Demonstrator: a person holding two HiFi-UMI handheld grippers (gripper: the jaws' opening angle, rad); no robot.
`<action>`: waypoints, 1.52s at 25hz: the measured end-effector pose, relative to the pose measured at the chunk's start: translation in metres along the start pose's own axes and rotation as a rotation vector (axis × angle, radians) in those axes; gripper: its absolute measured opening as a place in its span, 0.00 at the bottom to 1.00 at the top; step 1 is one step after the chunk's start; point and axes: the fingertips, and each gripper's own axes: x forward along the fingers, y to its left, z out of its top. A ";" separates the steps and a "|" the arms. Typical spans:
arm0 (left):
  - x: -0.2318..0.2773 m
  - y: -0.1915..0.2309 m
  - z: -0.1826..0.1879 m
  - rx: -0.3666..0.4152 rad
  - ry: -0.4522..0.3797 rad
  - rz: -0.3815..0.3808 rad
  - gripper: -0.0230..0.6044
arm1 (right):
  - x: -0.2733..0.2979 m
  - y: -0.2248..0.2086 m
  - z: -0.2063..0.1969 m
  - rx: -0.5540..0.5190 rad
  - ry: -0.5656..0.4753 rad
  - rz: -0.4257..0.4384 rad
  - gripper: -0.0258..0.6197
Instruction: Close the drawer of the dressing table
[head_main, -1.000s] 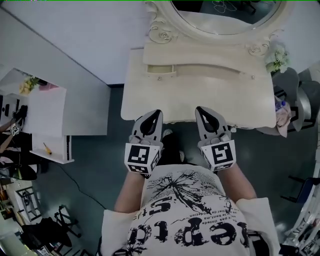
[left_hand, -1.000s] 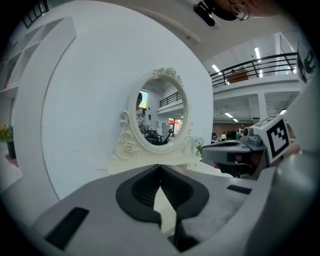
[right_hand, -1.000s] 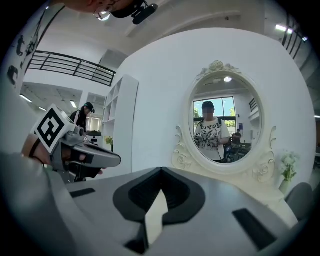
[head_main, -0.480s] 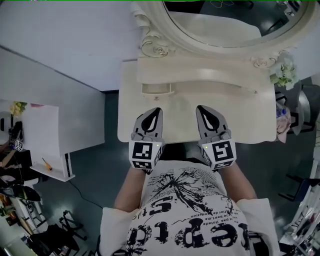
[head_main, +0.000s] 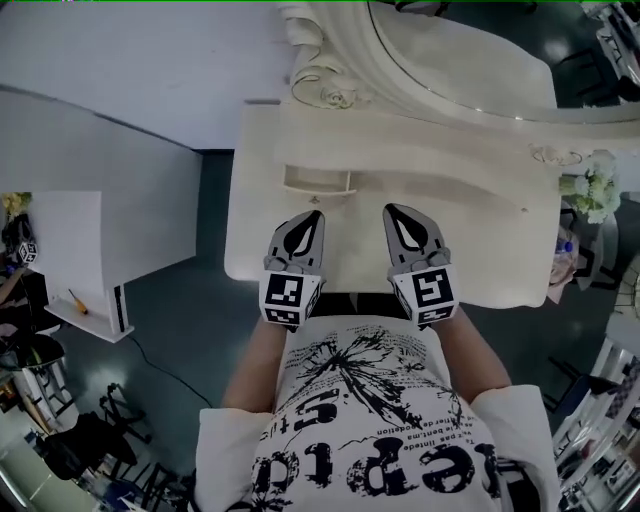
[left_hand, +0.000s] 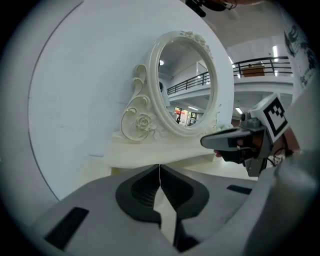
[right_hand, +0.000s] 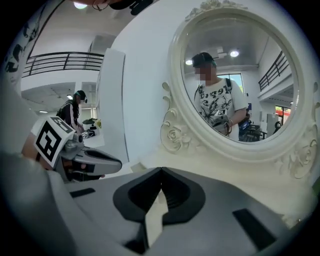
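Left tool (left_hand: 159, 169) pressed together, empty; right tool (right_hand: 161, 174) likewise.

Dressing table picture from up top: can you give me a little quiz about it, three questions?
1. True or false: the left gripper and the right gripper are both shut and hold nothing.
2. The small drawer that sticks out a little is nearer to: A. the left gripper, B. the right gripper.
3. Fill in: in the head view, the white flowers stand at the table's ___ end.

Key: 1. True. 2. A. 3. Right.
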 end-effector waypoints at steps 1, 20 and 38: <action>0.002 -0.002 -0.007 0.022 0.012 0.002 0.07 | 0.004 0.000 -0.002 0.000 0.006 0.016 0.06; 0.055 0.034 -0.089 -0.130 0.110 0.187 0.32 | 0.053 -0.004 -0.070 0.018 0.116 0.182 0.06; 0.066 0.047 -0.095 -0.163 0.128 0.228 0.21 | 0.054 -0.014 -0.081 0.037 0.126 0.174 0.06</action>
